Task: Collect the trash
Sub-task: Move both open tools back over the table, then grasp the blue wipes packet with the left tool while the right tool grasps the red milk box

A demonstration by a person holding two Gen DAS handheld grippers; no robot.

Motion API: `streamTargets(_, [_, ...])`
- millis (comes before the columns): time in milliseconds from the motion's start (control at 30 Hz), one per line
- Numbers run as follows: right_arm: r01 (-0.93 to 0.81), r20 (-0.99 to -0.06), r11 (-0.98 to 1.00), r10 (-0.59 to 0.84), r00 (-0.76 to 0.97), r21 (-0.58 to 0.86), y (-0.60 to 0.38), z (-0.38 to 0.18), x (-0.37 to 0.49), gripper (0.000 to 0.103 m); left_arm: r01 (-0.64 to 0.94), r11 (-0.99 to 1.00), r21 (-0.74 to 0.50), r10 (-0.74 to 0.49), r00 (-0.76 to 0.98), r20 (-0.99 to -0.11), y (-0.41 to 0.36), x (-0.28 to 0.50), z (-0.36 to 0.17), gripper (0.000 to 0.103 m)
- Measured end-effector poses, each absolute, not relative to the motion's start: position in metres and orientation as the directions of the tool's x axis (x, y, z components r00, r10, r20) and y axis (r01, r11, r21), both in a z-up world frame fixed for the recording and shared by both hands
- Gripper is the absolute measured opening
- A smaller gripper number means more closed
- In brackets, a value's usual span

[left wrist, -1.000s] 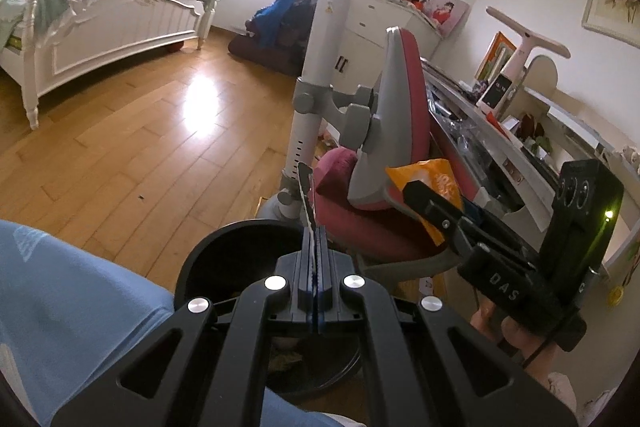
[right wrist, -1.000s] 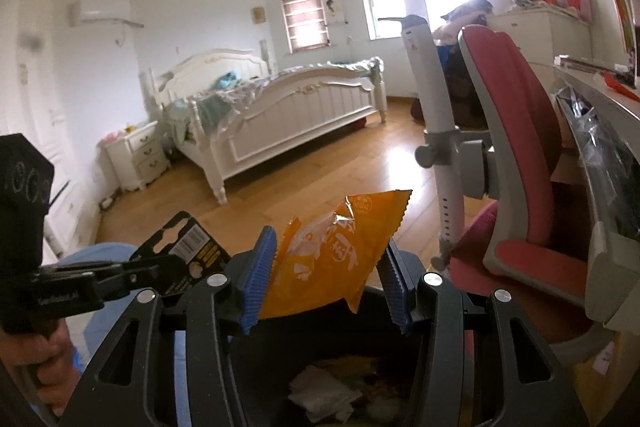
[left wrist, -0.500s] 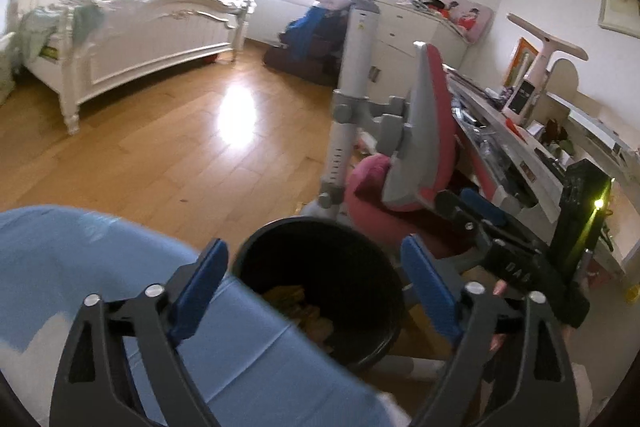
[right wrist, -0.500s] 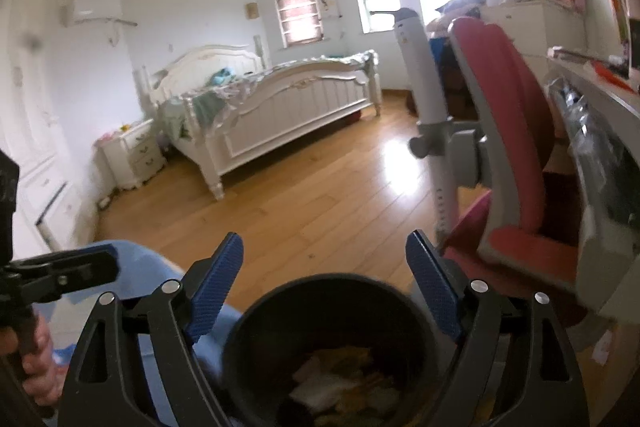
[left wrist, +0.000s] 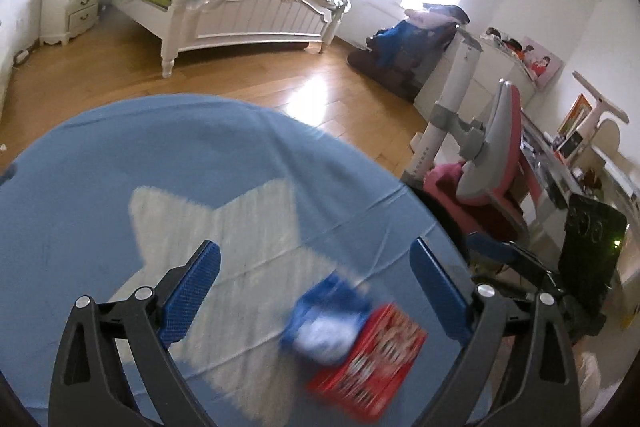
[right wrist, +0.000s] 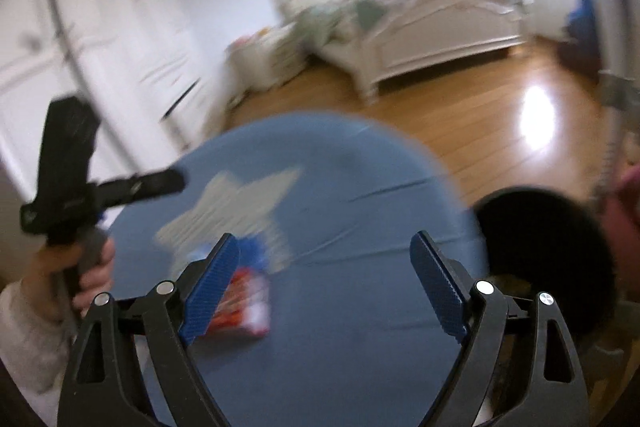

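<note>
Your left gripper (left wrist: 316, 291) stands with its blue-padded jaws spread wide and nothing clamped between them; they have just been opening. Your right gripper (right wrist: 326, 285) is likewise released, jaws wide and bare, having just opened too. Below them lies one round blue mat with a pale star (left wrist: 168, 187) on the wooden floor. Two pieces of trash rest on that mat: one blue-and-white crumpled wrapper (left wrist: 326, 321) and one flat red printed packet (left wrist: 370, 355), the wrapper overlapping the packet's upper left corner. In the left wrist view both sit between the jaws, nearer the right-hand pad, untouched. In the right wrist view, which is blurred, what seems to be the same pair shows partly behind the left-hand pad. One black round trash bin (right wrist: 540, 251) stands at the mat's edge, paper scraps inside.
</note>
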State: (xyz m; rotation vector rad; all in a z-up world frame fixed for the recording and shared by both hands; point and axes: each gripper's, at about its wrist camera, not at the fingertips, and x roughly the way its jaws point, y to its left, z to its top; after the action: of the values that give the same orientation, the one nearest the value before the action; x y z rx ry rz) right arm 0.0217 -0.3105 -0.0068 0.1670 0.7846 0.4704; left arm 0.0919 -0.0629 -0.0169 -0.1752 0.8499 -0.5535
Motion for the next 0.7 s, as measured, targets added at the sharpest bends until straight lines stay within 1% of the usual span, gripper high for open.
streamTargets(100, [-0.401,-0.691,0.872,0.474,0.546,0.281,-0.266,-0.014,0.018,0.086,0.392,0.851,-0.348,-0.518,0.529,-0.672,-0.051,0.086,-0.023,0.094])
streamTargets(200, [-0.426,-0.740,0.879,0.431,0.516,0.214,-0.230,-0.022,0.013,0.097,0.386,0.850,-0.358,-0.521,0.523,-0.675,-0.042,0.085,-0.031,0.094])
streamTargets(267, [-0.459,-0.766,0.874,0.402,0.501,0.158,-0.205,-0.027,0.008,0.098,0.389,0.848,-0.359,-0.523,0.511,-0.683,-0.040,0.084,-0.036,0.094])
streamTargets(400, [-0.449,-0.830,0.893,0.267,0.490,0.022,-0.181,-0.044,0.010,0.098,0.399,0.851,-0.341,-0.513,0.496,-0.700,-0.042,0.077,-0.046,0.094])
streamTargets(433, [-0.441,-0.832,0.897,0.261,0.490,0.022,-0.180,-0.045,0.011,0.090,0.403,0.850,-0.338,-0.514,0.497,-0.699,-0.041,0.075,-0.047,0.094])
streamTargets(467, [-0.439,-0.828,0.897,0.280,0.486,0.045,-0.183,-0.044,0.011,0.088,0.408,0.850,-0.333,-0.513,0.500,-0.697,-0.041,0.074,-0.047,0.094])
streamTargets(633, [-0.368,-0.783,0.925,0.296,0.546,0.094,-0.221,-0.031,0.006,0.088,0.445,0.848,-0.288,-0.505,0.517,-0.691,-0.046,0.072,-0.043,0.094])
streamTargets(700, [-0.303,-0.757,0.945,0.288,0.586,0.125,-0.255,-0.020,0.004,0.088,0.473,0.842,-0.260,-0.504,0.515,-0.693,-0.054,0.072,-0.040,0.094])
